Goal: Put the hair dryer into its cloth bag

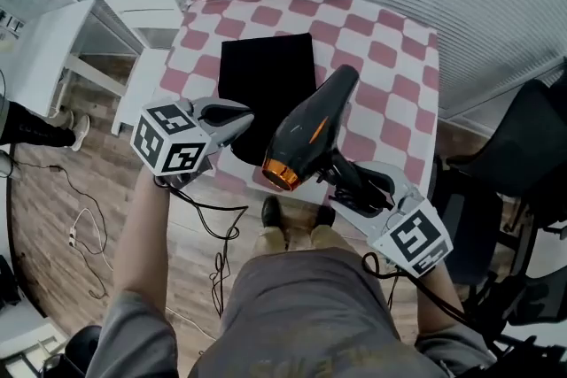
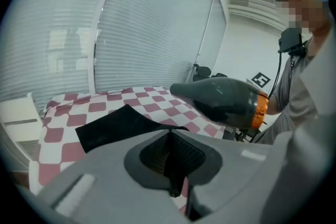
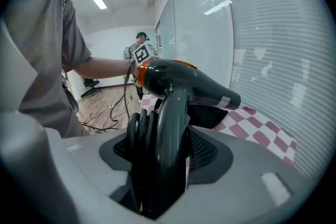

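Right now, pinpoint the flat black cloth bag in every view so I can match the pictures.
Head view: flat black cloth bag, upper centre.
Left gripper view: bag centre-left, near edge pinched in the left tool.
Right gripper view: bag a dark patch right of the handle.
Shared landmark: orange-ringed grey hair dryer in the right tool.

Your left forearm (image 1: 146, 230) runs up toward 12 o'clock, and the left gripper (image 1: 241, 124) turns off it to point at about 3 o'clock. Its jaws are pressed together on the near corner of the cloth bag (image 1: 266, 75). Your right gripper (image 1: 344, 181) reaches in from 5 o'clock and aims toward 10 o'clock. Its jaws are clamped on the handle of the hair dryer (image 1: 310, 133), held in the air. Both marker cubes face up.
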`<state>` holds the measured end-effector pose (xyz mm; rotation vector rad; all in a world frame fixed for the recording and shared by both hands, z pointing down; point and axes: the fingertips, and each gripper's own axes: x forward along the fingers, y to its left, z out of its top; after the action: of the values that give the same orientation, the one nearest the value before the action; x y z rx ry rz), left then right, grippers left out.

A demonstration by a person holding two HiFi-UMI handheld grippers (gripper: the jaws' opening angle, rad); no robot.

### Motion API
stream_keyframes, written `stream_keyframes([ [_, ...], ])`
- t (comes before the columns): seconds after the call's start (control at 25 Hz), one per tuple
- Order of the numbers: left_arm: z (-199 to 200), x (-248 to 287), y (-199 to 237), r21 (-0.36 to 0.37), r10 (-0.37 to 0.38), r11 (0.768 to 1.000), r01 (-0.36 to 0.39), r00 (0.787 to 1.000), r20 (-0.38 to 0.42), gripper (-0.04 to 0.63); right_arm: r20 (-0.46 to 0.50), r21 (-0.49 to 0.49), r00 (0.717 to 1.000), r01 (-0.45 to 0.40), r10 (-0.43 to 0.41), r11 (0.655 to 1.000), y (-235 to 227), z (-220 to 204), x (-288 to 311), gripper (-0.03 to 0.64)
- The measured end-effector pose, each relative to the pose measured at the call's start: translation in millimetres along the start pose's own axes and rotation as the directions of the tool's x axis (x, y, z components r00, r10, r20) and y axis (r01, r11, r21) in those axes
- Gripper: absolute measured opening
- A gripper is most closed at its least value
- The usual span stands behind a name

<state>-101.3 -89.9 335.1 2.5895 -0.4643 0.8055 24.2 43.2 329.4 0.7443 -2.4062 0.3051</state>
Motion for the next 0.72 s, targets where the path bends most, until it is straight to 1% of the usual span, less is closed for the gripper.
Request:
stream_keyframes([
  [0.08,8.6,-2.0,8.7,-0.004,0.006,1.000,-0.006,1.000,0.024,0.012,0.009,-0.051,0.999,-0.052,0.052,0.997,10.5,4.4,6.8,0.276],
  [0.16,15.1,-4.2,14.1,-0.018,0.009,1.000,-0.008,0.999,0.052,0.011,0.007,-0.111,0.993,-0.112,0.114,0.987,22.4,7.1,10.7,0.276],
  [0.28,25.4,-7.4,11.2,-0.043,0.022,0.999,-0.018,0.995,0.093,0.011,-0.008,-0.202,0.980,-0.198,0.201,0.959,39.2,7.6,2.1,0.276],
  [0.36,28.3,-8.2,12.6,-0.062,0.035,0.998,-0.028,0.993,0.112,0.012,-0.025,-0.242,0.967,-0.251,0.253,0.937,47.7,5.3,-1.3,0.276],
  [0.56,29.9,-10.1,12.4,-0.100,0.058,0.994,-0.042,0.986,0.155,0.011,-0.078,-0.292,0.930,-0.365,0.358,0.884,71.8,-10.4,-2.7,0.276],
  [0.72,24.0,-8.2,6.9,-0.115,0.062,0.992,-0.042,0.983,0.171,0.012,-0.123,-0.311,0.886,-0.461,0.446,0.831,90.1,-28.0,-1.5,0.276],
])
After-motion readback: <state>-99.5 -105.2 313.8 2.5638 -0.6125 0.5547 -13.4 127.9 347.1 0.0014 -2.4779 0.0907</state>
